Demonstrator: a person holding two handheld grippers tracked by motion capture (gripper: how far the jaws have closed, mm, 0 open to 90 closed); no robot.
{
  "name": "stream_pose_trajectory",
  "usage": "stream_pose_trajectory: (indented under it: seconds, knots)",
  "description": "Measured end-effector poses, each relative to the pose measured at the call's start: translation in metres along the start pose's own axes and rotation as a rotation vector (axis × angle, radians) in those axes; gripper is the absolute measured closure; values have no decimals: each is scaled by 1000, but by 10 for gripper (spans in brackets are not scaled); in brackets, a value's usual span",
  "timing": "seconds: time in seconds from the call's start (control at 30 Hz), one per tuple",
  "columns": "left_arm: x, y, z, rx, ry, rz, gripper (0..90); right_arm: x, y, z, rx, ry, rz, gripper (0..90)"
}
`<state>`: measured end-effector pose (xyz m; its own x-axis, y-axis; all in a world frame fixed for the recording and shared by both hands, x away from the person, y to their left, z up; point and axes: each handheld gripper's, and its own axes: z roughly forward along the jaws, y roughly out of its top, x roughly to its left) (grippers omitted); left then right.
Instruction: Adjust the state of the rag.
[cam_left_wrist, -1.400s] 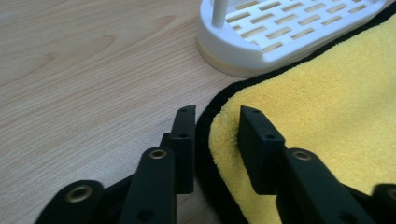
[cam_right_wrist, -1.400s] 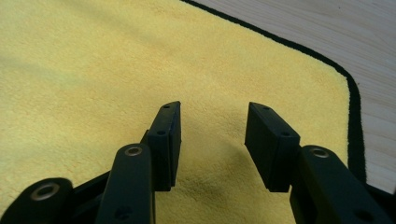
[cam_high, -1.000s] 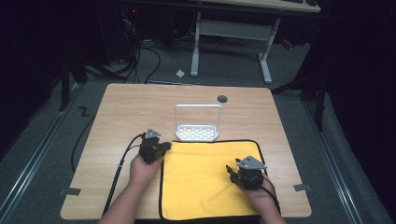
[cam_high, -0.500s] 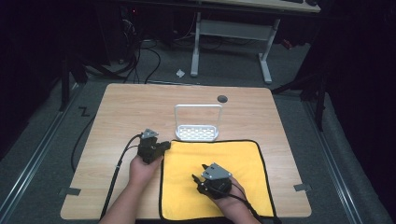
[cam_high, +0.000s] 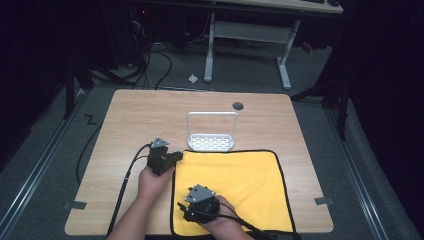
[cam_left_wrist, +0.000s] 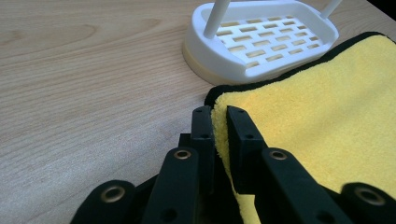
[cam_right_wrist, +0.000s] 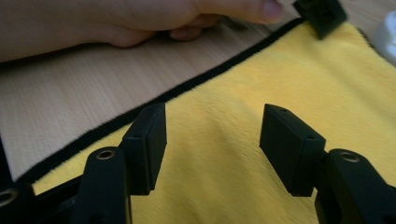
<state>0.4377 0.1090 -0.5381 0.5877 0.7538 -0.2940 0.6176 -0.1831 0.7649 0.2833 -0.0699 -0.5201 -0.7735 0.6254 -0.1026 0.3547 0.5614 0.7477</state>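
Note:
A yellow cloth (cam_high: 235, 185) with black trim lies flat on the near half of the wooden table (cam_high: 125, 130). My left gripper (cam_high: 175, 157) is shut on the cloth's far left corner; in the left gripper view the yellow edge (cam_left_wrist: 220, 122) is pinched between the two black jaws. My right gripper (cam_high: 183, 211) hovers open over the cloth's near left part, close to the left trim. In the right gripper view its jaws stand wide apart above the yellow cloth (cam_right_wrist: 261, 84), with the black trim (cam_right_wrist: 196, 79) and a hand (cam_right_wrist: 116, 21) beyond.
A white slotted soap dish with a wire handle (cam_high: 211, 135) stands just beyond the cloth's far edge, also in the left gripper view as the white dish (cam_left_wrist: 261, 39). A round grommet hole (cam_high: 238, 105) sits at the table's far side. Table legs and cables fill the dark floor behind.
My right gripper has swept from the cloth's right side across to its near left part. The left gripper has stayed on the cloth's far left corner.

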Motion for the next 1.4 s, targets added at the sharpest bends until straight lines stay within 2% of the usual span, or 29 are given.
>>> stream_pose_trajectory:
  seconds: [0.17, 0.4, 0.5, 0.63, 1.1, 1.17, 1.4]
  knots:
    - [0, 0, 0, 0, -1, 2, 816, 13, 4, 14, 19, 30, -11, 406]
    - [0, 0, 0, 1, -2, 3, 815, 20, 5, 23, 33, 101, 40, 383]
    - [0, 0, 0, 1, -2, 2, 815, 21, 5, 24, 35, 104, 44, 382]
    - [0, 0, 0, 2, -1, 1, 815, 22, 4, 23, 38, 89, 29, 436]
    - [0, 0, 0, 3, -5, -1, 815, 17, 5, 20, 50, 31, -35, 786]
    - [0, 0, 0, 3, -5, -1, 815, 17, 5, 19, 47, 23, -45, 803]
    - [1, 0, 0, 3, -11, -2, 819, 15, 10, 3, -34, -5, -52, 816]
